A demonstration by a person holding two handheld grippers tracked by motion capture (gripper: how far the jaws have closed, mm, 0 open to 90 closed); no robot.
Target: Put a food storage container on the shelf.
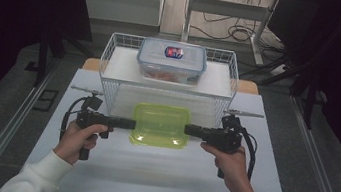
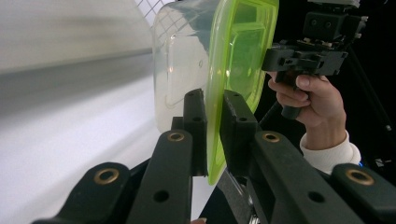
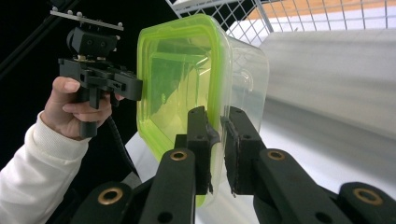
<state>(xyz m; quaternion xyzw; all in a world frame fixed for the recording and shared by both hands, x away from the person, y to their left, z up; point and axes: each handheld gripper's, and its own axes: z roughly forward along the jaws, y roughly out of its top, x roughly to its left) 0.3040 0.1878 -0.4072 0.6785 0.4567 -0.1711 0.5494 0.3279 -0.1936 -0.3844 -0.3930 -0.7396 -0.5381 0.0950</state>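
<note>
Your two grippers face each other, both clamped on opposite rims of one container.

Your left gripper (image 1: 127,123) lies level and points inward to the right, your left hand (image 1: 83,136) wrapped round its grip with the white sleeve running back toward you; its jaws pinch the rim of the green-lidded container (image 1: 161,125) (in the left gripper view the lid edge sits squeezed between both pads). Your right gripper (image 1: 193,129) mirrors it, pointing left, your right hand (image 1: 227,159) beneath it, jaws closed on the opposite rim. Both forearms angle in from the bottom corners.
</note>
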